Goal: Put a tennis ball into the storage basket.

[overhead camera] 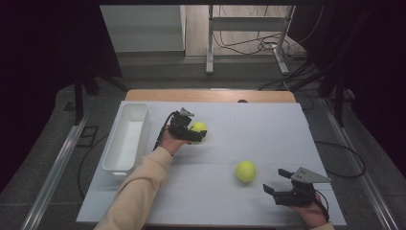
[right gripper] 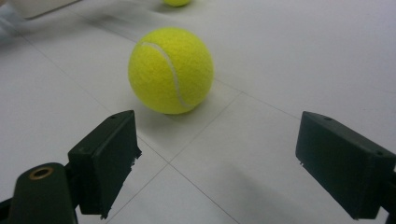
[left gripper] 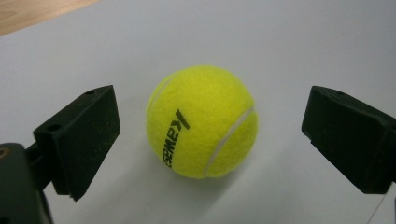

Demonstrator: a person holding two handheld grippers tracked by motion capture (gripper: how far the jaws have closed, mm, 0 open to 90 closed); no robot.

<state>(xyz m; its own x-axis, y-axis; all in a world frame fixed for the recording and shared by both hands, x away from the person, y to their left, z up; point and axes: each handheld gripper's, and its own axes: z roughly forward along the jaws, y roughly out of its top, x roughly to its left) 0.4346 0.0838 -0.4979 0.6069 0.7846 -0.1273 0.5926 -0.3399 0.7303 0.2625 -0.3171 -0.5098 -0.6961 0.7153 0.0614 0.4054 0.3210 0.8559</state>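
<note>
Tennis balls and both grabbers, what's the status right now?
Left gripper open, jaws either side of far tennis ball, not touching. Right gripper open, short of near tennis ball. White bin alongside; path unobstructed.

On my table [overhead camera: 215, 206] the tub [overhead camera: 125, 139] lies far left, one ball [overhead camera: 198, 127] just right of it, the other ball [overhead camera: 245, 171] nearer me, further right.

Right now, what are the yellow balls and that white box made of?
The ball by the left gripper looks like fuzzy yellow felt, probably over rubber: its skin is matte and woolly, with a pale curved seam and black print. The other ball shows the same fuzz and seam. The white box seems to be smooth plastic, with thin even walls and a slight sheen, though it is too far off to be sure.
</note>
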